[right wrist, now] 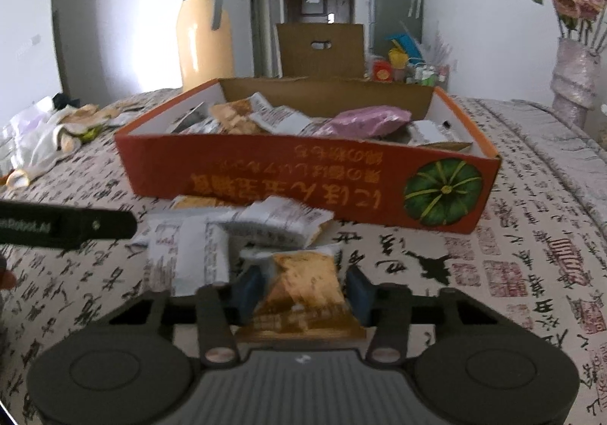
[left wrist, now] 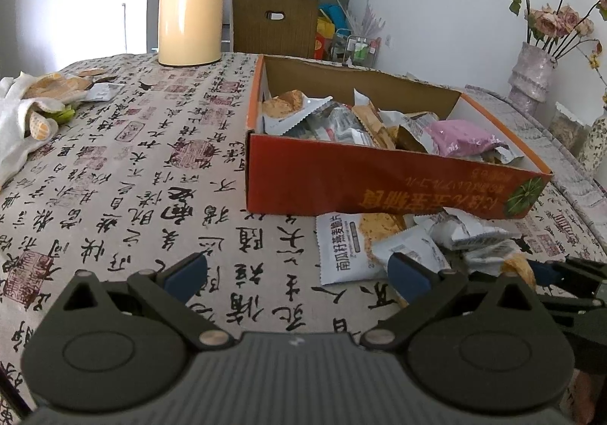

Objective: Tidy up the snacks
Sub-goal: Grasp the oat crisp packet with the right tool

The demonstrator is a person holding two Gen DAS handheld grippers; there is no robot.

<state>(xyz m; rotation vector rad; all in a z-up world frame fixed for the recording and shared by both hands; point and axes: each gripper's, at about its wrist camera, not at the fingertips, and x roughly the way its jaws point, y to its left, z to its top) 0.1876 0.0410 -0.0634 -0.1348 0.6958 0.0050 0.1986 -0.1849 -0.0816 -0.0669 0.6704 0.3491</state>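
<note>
An orange cardboard box (left wrist: 379,180) with a pumpkin picture (right wrist: 303,174) stands on the table and holds several snack packets, one of them pink (left wrist: 461,138). More packets (left wrist: 379,246) lie in a loose pile (right wrist: 212,239) on the cloth in front of the box. My left gripper (left wrist: 296,273) is open and empty, low over the cloth left of the pile. My right gripper (right wrist: 301,290) has its jaws on both sides of an orange-and-white snack packet (right wrist: 303,292) at the near edge of the pile. The right gripper also shows in the left wrist view (left wrist: 569,277).
A cream thermos jug (left wrist: 191,0) stands at the table's far side. Work gloves and cloth (left wrist: 34,110) lie at the far left. A vase of dried roses (left wrist: 533,72) stands at the far right. The tablecloth (left wrist: 132,178) is printed with calligraphy.
</note>
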